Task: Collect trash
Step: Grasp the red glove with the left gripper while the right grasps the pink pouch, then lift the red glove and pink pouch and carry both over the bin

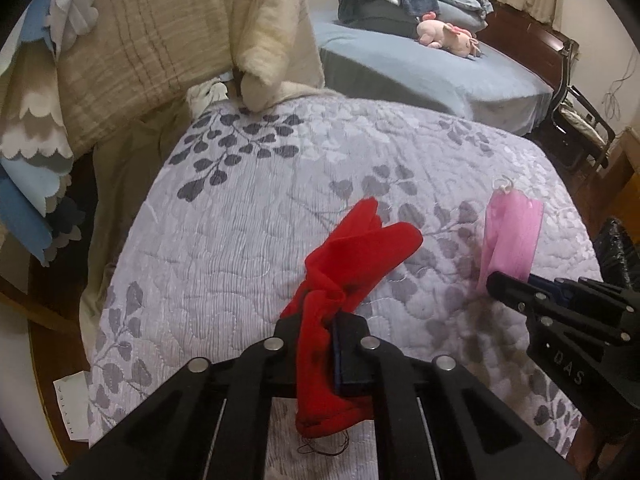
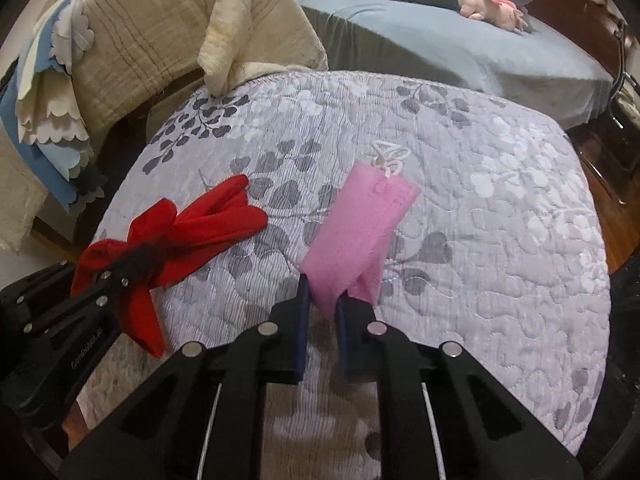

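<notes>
My left gripper (image 1: 320,320) is shut on a red cloth (image 1: 352,256), which hangs between its fingers above the leaf-patterned quilt (image 1: 240,216). The red cloth (image 2: 188,232) and the left gripper (image 2: 128,268) also show at the left of the right wrist view. My right gripper (image 2: 322,292) is shut on a pink face mask (image 2: 360,232) with white ear loops (image 2: 388,156), held above the quilt (image 2: 500,240). The mask (image 1: 510,232) and the right gripper (image 1: 508,284) show at the right of the left wrist view.
A beige blanket (image 1: 160,40) drapes over furniture at the back left, with blue and white scalloped fabric (image 1: 28,168) beside it. A blue bed (image 1: 420,64) with a pink plush toy (image 1: 444,34) lies behind. A black bag (image 1: 618,256) sits at the right edge.
</notes>
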Demonstrator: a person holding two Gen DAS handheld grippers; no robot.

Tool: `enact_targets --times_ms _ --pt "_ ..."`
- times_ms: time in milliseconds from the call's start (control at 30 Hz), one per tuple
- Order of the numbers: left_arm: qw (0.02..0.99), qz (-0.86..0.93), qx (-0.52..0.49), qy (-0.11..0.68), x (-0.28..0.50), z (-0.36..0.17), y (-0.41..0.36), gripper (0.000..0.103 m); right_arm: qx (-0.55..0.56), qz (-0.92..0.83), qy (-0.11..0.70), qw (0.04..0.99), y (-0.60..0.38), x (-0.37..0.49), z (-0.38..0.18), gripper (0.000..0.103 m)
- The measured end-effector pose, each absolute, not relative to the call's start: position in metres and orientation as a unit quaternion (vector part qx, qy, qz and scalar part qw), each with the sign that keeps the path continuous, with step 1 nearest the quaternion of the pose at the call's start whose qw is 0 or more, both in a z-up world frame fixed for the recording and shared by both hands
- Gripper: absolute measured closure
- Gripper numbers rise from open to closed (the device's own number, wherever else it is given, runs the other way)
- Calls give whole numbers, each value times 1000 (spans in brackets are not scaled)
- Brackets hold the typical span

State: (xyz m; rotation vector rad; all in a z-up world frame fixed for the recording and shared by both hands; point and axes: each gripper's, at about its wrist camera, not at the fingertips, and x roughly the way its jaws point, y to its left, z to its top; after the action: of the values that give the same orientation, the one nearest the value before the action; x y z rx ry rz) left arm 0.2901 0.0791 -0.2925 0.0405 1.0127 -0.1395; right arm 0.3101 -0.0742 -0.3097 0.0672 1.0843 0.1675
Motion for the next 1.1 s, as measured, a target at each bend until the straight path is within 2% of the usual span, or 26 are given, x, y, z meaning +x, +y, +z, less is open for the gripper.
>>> enact_targets --times_ms 733,1100 --pt "885 -77 21 458 233 -227 17 95 27 79 495 865 -149 249 -240 93" --pt "889 -83 40 448 199 -205 -38 95 24 66 485 872 -204 209 -216 93"
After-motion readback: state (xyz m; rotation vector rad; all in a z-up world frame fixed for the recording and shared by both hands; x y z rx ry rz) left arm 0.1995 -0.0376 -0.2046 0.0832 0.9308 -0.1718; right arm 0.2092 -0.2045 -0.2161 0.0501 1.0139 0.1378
